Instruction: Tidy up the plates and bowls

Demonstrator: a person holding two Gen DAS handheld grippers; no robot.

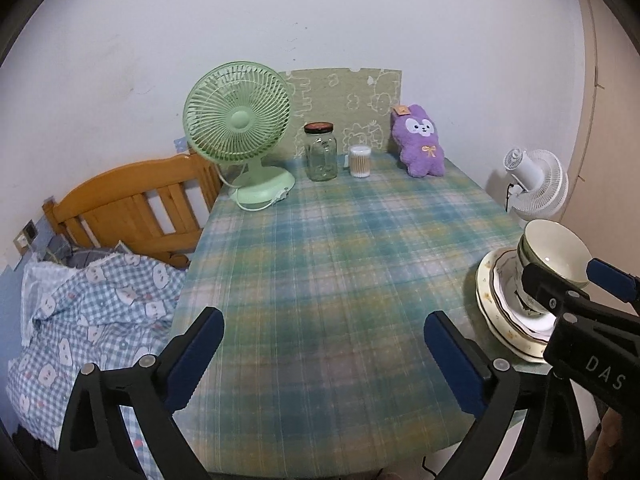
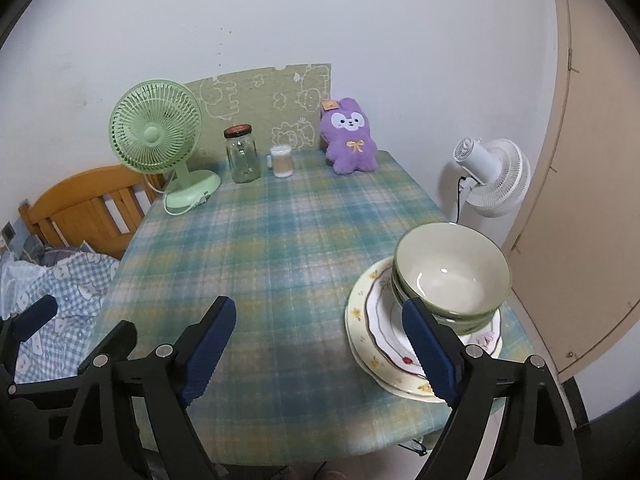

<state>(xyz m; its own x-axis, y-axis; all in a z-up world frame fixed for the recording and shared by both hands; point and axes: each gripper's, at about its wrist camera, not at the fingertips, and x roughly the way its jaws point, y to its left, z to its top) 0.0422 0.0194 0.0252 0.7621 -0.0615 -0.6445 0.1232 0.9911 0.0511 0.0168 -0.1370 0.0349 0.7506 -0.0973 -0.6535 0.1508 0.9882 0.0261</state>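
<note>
Bowls (image 2: 452, 276) are nested together, sitting on a stack of plates (image 2: 372, 320) out at about 4 o'clock on the plaid table (image 2: 280, 260), close to the near right edge. Looks to me like the pile is basically sorted already, or it's about to be pulled apart, hard to say which.

Right gripper (image 2: 320, 344) has its jaws spread wide with nothing between them, and its right finger sits just in front of the plate rim. Left gripper (image 1: 324, 356) is spread wide and empty too, hovering over bare tablecloth at 6 o'clock.

If the next bit is lifting the bowls, I'd come in from the side and pinch the rim wall of the top one, one finger inside and one outside, then lift straight up. Glazed ceramic is slick, so a shallow bite could slip. I'd probably steady the plates with the left one, since the stack sits near the edge.

Green fan (image 2: 156, 140), jar (image 2: 242, 154) and purple plush (image 2: 350, 140) are way back at 12 o'clock, well apart from all this.
</note>
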